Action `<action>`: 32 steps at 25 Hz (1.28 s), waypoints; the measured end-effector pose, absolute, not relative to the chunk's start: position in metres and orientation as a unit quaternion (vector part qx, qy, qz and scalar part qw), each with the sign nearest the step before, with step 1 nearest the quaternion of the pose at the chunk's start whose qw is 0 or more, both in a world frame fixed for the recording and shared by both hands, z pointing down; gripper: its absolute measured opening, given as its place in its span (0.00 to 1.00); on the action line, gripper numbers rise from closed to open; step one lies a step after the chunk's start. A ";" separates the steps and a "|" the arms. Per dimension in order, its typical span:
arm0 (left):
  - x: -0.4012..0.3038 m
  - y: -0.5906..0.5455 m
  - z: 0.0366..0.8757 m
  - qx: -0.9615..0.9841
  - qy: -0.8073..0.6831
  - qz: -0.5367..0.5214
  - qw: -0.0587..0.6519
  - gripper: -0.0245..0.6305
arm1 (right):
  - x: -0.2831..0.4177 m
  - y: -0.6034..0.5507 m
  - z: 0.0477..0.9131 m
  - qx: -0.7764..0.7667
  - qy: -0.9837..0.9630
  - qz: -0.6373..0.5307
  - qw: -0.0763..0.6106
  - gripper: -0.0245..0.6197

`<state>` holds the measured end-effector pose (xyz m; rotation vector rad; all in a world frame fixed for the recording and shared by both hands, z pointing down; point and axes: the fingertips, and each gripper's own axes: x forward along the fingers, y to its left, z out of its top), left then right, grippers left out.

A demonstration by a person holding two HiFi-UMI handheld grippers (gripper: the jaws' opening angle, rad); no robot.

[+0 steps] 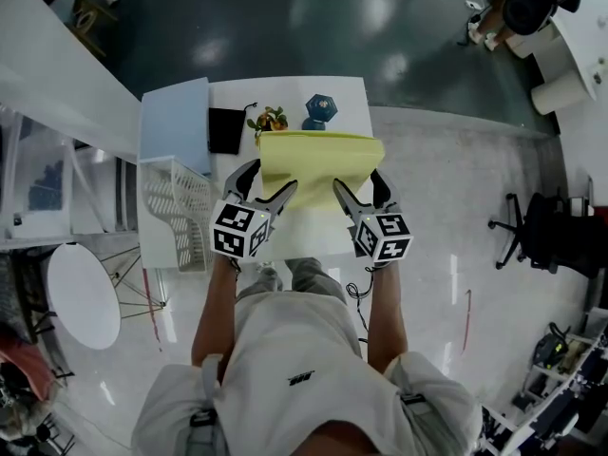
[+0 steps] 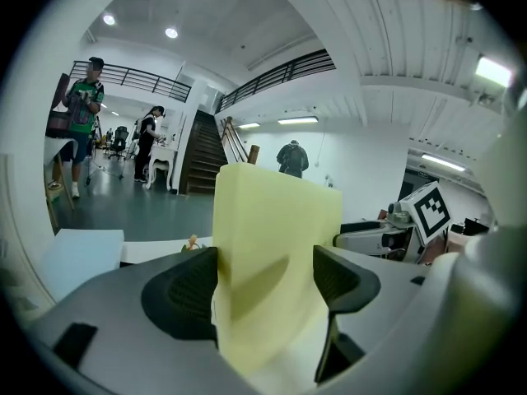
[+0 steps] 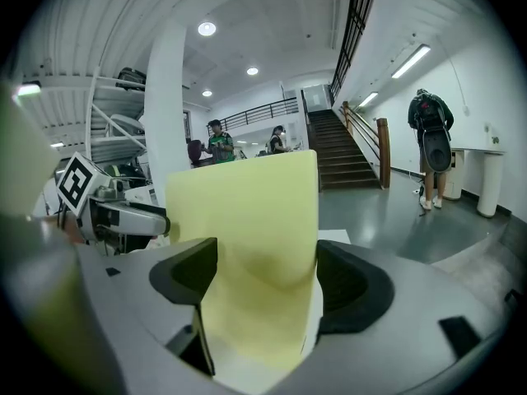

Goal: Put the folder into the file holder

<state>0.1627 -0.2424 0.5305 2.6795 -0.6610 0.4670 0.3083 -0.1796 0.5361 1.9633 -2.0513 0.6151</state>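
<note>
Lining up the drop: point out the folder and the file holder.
folder [image 1: 318,164], head view, middle of its yellow cover.
file holder [image 1: 176,205], head view, its white mesh side wall.

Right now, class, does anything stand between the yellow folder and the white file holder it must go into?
Nothing visible does. The left gripper and right gripper hold the folder above the table; the file holder stands to its left, top open. The plant and black item lie farther back, off that path.
</note>
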 end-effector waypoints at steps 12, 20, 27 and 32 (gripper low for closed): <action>0.157 -0.225 0.528 0.959 -0.225 0.135 0.110 0.60 | 0.307 -0.162 0.535 0.686 -0.700 0.177 0.089 0.61; 0.149 -0.209 0.529 0.965 -0.197 0.147 0.089 0.60 | 0.302 -0.146 0.537 0.693 -0.692 0.177 0.091 0.60; 0.142 -0.206 0.532 0.967 -0.183 0.166 0.058 0.60 | 0.299 -0.138 0.539 0.700 -0.686 0.179 0.091 0.58; 0.155 -0.220 0.526 0.976 -0.141 0.163 0.022 0.64 | 0.300 -0.138 0.539 0.702 -0.684 0.179 0.088 0.58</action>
